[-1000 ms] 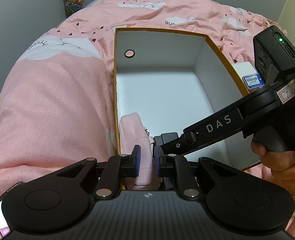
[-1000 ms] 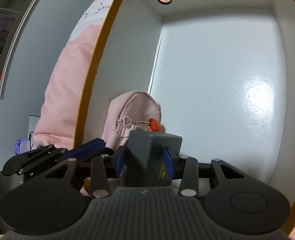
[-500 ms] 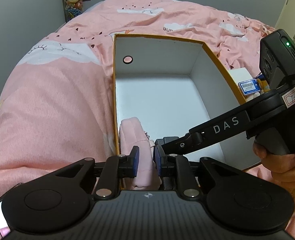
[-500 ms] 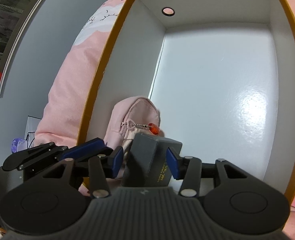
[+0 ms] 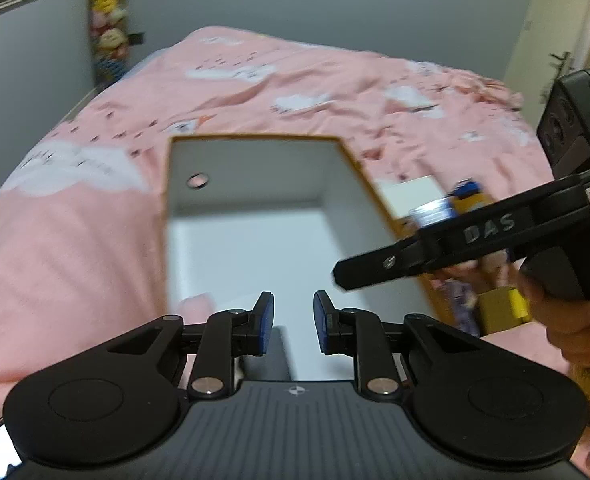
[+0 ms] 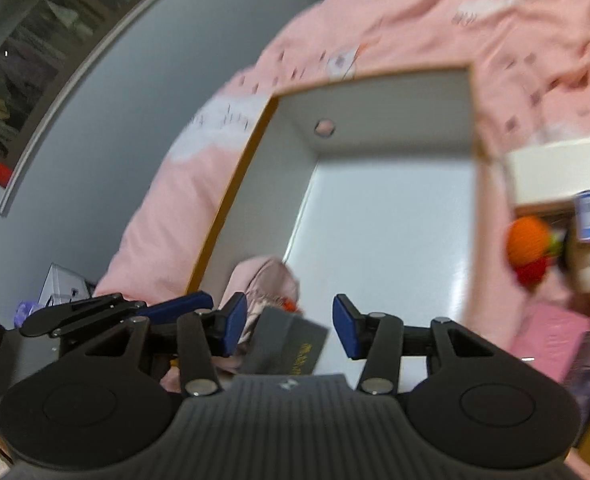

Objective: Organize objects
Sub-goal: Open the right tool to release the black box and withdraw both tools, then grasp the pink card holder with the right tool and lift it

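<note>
Box [image 5: 255, 248]: one, white inside with an orange rim, open on the pink bedspread [image 5: 75, 240]; one round hole in its far wall.
Pouch [image 6: 269, 280]: one, pink, in the near left corner of the box against the left wall.
Grey case [image 6: 291, 346]: one, lying just right of the pouch on the box floor, gold lettering on its face.
Left gripper [image 5: 293, 326]: one; jaws opening, nothing between the pads; the grey case lies below and behind them, the pouch near the left finger.
Right gripper [image 6: 291, 326]: one; jaws spread wide, pads clear of the case, which shows low between them without touching either pad.
Hand [image 5: 567, 320]: one seen, holding the right gripper's handle at the right edge.
Beside the box, right: a white carton [image 6: 559, 168], an orange ball [image 6: 529, 240] and something red; blurred, perhaps small toys.
Hard to see: both views smear with motion; the pouch is mostly hidden by the left gripper in its own view; the case lettering cannot be read.
</note>
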`<state>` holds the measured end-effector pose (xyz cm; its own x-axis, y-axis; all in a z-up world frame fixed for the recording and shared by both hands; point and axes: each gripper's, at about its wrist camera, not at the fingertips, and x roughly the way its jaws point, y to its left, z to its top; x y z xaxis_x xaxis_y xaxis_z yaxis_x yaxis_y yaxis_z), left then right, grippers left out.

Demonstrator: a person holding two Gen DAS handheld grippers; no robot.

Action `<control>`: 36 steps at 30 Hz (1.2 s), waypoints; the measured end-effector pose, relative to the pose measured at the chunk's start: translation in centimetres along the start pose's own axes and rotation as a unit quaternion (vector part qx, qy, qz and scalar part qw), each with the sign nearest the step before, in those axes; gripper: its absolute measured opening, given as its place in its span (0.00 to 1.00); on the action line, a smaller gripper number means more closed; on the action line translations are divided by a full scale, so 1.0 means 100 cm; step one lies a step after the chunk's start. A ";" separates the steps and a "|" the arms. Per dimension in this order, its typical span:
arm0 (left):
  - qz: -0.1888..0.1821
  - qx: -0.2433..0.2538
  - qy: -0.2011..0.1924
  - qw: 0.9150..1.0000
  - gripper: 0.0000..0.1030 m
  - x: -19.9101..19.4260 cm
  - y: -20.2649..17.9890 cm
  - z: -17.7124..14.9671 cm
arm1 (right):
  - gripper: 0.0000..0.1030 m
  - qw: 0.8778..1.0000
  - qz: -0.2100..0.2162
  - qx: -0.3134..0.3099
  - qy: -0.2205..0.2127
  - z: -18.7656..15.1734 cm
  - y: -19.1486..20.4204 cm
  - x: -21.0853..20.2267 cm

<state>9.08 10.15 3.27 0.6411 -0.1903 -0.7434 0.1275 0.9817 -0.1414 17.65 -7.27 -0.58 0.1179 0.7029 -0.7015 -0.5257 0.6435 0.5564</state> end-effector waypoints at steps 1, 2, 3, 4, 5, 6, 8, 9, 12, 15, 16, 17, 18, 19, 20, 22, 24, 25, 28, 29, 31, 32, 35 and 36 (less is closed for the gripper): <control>-0.007 0.004 -0.003 1.000 0.24 0.000 -0.005 0.002 | 0.49 1.000 -0.006 0.001 -0.012 -0.002 -0.004 -0.012; -0.013 0.008 -0.004 1.000 0.24 0.001 -0.010 0.003 | 0.49 1.000 -0.014 0.002 -0.025 -0.004 -0.008 -0.023; -0.017 0.013 -0.004 1.000 0.24 0.002 -0.015 0.005 | 0.49 0.999 -0.026 0.002 -0.038 -0.007 -0.014 -0.035; -0.022 0.017 -0.003 1.000 0.24 0.004 -0.021 0.006 | 0.49 0.998 -0.037 0.002 -0.046 -0.010 -0.020 -0.045; -0.025 0.019 0.000 1.000 0.24 0.007 -0.026 0.007 | 0.49 0.997 -0.049 0.003 -0.053 -0.012 -0.025 -0.051; -0.027 0.020 0.003 0.999 0.24 0.010 -0.030 0.008 | 0.49 0.996 -0.064 0.003 -0.058 -0.016 -0.032 -0.058; -0.030 0.017 0.008 0.999 0.24 0.018 -0.038 0.010 | 0.49 0.993 -0.098 0.001 -0.061 -0.023 -0.044 -0.064; -0.029 0.015 0.010 0.999 0.24 0.022 -0.042 0.011 | 0.49 0.991 -0.121 0.000 -0.057 -0.027 -0.050 -0.063; -0.029 0.007 0.017 0.999 0.24 0.033 -0.049 0.012 | 0.49 0.979 -0.197 -0.025 -0.035 -0.041 -0.062 -0.048; -0.025 0.005 0.024 0.999 0.24 0.043 -0.055 0.012 | 0.48 0.971 -0.232 -0.053 -0.007 -0.046 -0.069 -0.020; -0.022 0.004 0.028 0.999 0.24 0.046 -0.056 0.011 | 0.49 0.969 -0.239 -0.060 0.002 -0.047 -0.071 -0.011; -0.020 0.004 0.032 0.999 0.24 0.049 -0.057 0.010 | 0.49 0.966 -0.249 -0.069 0.012 -0.049 -0.071 -0.002; -0.019 0.002 0.036 0.999 0.25 0.052 -0.058 0.010 | 0.50 0.962 -0.261 -0.081 0.022 -0.050 -0.072 0.007; -0.017 0.000 0.042 0.999 0.26 0.056 -0.058 0.009 | 0.52 0.956 -0.275 -0.095 0.031 -0.051 -0.072 0.015; -0.016 -0.001 0.045 0.999 0.26 0.058 -0.058 0.008 | 0.55 0.952 -0.285 -0.107 0.038 -0.053 -0.072 0.020; -0.014 -0.003 0.051 0.999 0.27 0.062 -0.057 0.007 | 0.55 0.942 -0.306 -0.124 0.051 -0.055 -0.072 0.031; -0.013 -0.005 0.054 0.998 0.27 0.064 -0.056 0.007 | 0.55 0.936 -0.320 -0.129 0.066 -0.054 -0.076 0.043; -0.013 -0.006 0.055 0.998 0.27 0.065 -0.055 0.007 | 0.56 0.934 -0.325 -0.129 0.074 -0.054 -0.079 0.049; -0.013 -0.012 0.055 0.998 0.27 0.069 -0.053 0.010 | 0.58 0.932 -0.328 -0.127 0.084 -0.055 -0.085 0.056; -0.012 -0.013 0.056 0.998 0.27 0.070 -0.052 0.010 | 0.59 0.932 -0.329 -0.126 0.084 -0.055 -0.086 0.058; -0.011 -0.016 0.058 0.998 0.27 0.072 -0.050 0.011 | 0.61 0.931 -0.330 -0.126 0.087 -0.053 -0.089 0.061; -0.010 -0.017 0.060 0.998 0.27 0.073 -0.050 0.012 | 0.63 0.931 -0.330 -0.127 0.089 -0.052 -0.091 0.063; -0.010 -0.018 0.065 0.998 0.27 0.076 -0.049 0.012 | 0.65 0.932 -0.328 -0.126 0.094 -0.050 -0.095 0.068; -0.010 -0.019 0.066 0.998 0.27 0.077 -0.048 0.012 | 0.66 0.931 -0.328 -0.128 0.095 -0.050 -0.096 0.069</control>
<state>14.30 3.92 -1.01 0.5327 -0.2104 -0.8198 0.1096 0.9776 -0.1797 19.31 -10.09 -12.98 0.3457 0.1019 -0.9328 -0.5797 0.8049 -0.1269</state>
